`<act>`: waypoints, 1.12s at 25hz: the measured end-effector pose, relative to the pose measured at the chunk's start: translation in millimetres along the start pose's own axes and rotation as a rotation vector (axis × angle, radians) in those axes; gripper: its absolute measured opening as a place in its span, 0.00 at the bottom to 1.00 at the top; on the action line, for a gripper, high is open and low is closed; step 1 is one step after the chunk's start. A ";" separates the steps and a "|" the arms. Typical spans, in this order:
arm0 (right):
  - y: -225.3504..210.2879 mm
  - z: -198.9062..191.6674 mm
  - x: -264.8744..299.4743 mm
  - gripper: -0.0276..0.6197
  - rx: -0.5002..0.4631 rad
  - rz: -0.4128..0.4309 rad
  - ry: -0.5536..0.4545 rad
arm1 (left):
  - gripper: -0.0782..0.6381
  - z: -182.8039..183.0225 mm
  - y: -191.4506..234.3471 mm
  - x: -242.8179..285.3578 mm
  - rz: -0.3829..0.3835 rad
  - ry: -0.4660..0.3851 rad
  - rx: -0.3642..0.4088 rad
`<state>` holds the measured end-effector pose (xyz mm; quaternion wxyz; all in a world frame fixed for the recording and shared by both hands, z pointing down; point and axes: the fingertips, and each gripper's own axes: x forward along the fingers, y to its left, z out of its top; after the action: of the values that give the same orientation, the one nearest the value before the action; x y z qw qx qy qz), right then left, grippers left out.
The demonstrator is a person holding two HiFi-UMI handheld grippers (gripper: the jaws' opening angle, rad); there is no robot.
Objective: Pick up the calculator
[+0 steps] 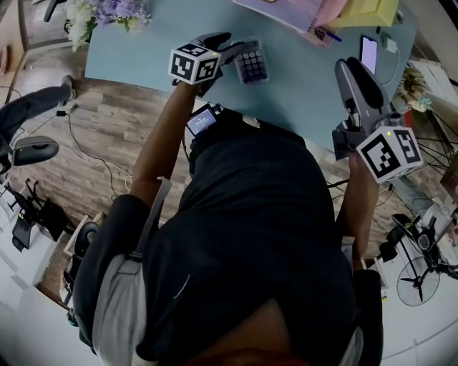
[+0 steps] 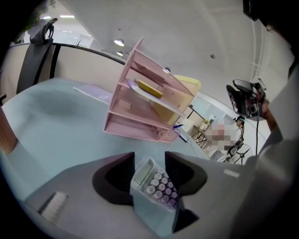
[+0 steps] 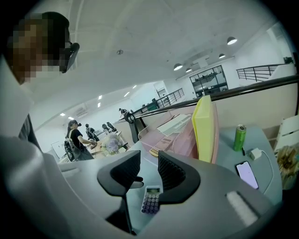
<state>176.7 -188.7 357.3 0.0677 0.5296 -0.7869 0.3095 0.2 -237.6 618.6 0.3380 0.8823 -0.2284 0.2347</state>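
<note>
The calculator (image 1: 252, 63), pale with purple round keys, lies flat on the light blue table (image 1: 300, 78). My left gripper (image 1: 233, 48) reaches it from the left. In the left gripper view the jaws stand open, and the calculator (image 2: 155, 183) has its screen end in the gap of the left gripper (image 2: 150, 164), close to both jaws. My right gripper (image 1: 345, 70) hovers over the table's right part, well apart from the calculator. The right gripper (image 3: 149, 172) has a narrow empty gap, through which the calculator (image 3: 150, 200) shows further off on the table.
A pink tiered file tray (image 2: 147, 102) with yellow folders (image 3: 204, 128) stands at the back of the table. A phone (image 1: 369, 52), a charger and a green can (image 3: 239, 137) lie to the right. Flowers (image 1: 107, 14) stand at the far left corner. Office chairs and cables are on the floor.
</note>
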 end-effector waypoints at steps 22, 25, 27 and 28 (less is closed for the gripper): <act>0.0 -12.1 -8.8 0.23 -0.014 -0.026 0.038 | 0.46 -50.2 32.6 37.7 0.049 0.098 -0.090; 2.0 -11.9 -8.2 0.23 -0.018 -0.026 0.041 | 0.46 -55.6 33.6 41.5 0.047 0.110 -0.100; 3.9 -12.5 -7.7 0.23 -0.021 -0.028 0.044 | 0.46 -58.4 34.8 43.3 0.049 0.114 -0.105; 5.1 -13.0 -7.3 0.23 -0.023 -0.028 0.045 | 0.46 -58.9 36.2 43.8 0.056 0.113 -0.105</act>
<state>172.6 -174.4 362.4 0.0958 0.5326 -0.7811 0.3115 -1.0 -231.0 700.2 0.3894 0.8420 -0.2456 0.2812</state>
